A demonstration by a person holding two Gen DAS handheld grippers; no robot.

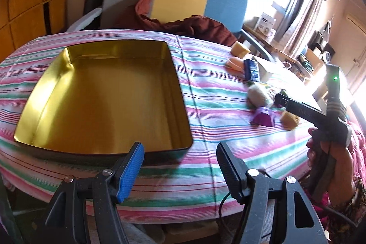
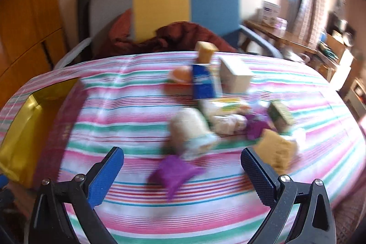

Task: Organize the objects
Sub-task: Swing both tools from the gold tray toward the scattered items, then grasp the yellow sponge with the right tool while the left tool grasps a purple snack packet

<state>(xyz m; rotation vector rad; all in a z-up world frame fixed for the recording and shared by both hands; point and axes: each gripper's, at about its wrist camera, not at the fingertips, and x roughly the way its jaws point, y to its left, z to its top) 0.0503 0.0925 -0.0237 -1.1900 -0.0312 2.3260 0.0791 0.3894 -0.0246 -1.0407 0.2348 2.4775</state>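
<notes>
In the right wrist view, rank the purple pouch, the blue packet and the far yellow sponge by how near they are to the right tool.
1. Purple pouch: just ahead, between the open tips of the right tool.
2. Blue packet: mid-table, beside the toy burger.
3. Far yellow sponge: at the table's back edge.

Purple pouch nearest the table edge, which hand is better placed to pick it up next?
Right. The right gripper is open and faces the purple pouch, which lies just beyond its fingers. The left gripper faces the gold tin instead.
</notes>
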